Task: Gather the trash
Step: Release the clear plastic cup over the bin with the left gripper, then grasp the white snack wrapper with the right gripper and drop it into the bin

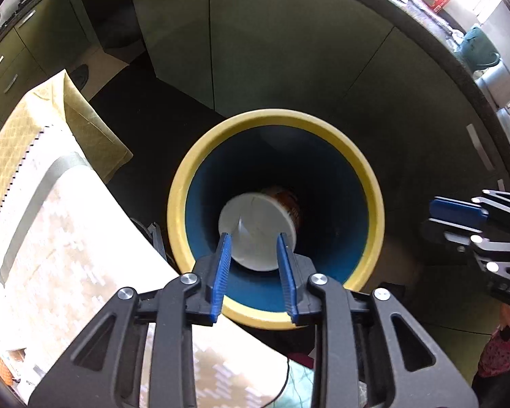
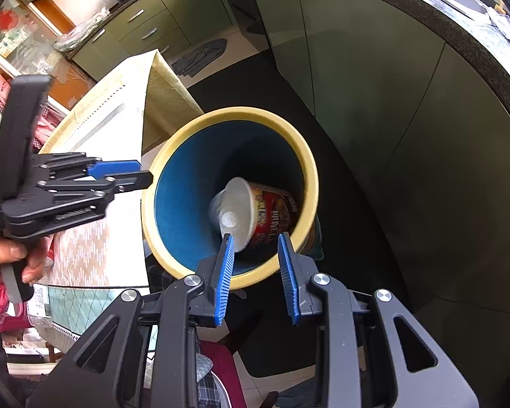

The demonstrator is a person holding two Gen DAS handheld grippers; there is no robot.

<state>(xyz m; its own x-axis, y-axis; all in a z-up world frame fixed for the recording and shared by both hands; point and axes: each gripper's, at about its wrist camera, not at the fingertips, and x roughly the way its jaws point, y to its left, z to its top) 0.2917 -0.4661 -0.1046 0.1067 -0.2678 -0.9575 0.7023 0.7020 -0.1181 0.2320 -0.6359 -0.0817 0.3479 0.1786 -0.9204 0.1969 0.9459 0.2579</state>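
A round trash bin with a yellow rim [image 1: 367, 173] and blue inside stands on the dark floor beside the table. An instant-noodle cup [image 1: 258, 224] with a white bottom and red-brown label lies on its side inside the bin; it also shows in the right wrist view [image 2: 255, 210]. My left gripper [image 1: 253, 238] hovers above the bin's mouth, open and empty. My right gripper [image 2: 256, 238] also hovers over the bin [image 2: 309, 170], open and empty. The left gripper shows at the left of the right wrist view [image 2: 119, 173], the right gripper at the right edge of the left wrist view [image 1: 455, 210].
A table with a patterned cloth [image 1: 51, 238] stands left of the bin [image 2: 95, 238]. Green kitchen cabinets [image 1: 255, 51] and a dark countertop [image 1: 459, 51] curve behind. A grey rag [image 2: 200, 56] lies on the floor. A chair with red cushion [image 2: 221, 367] is below.
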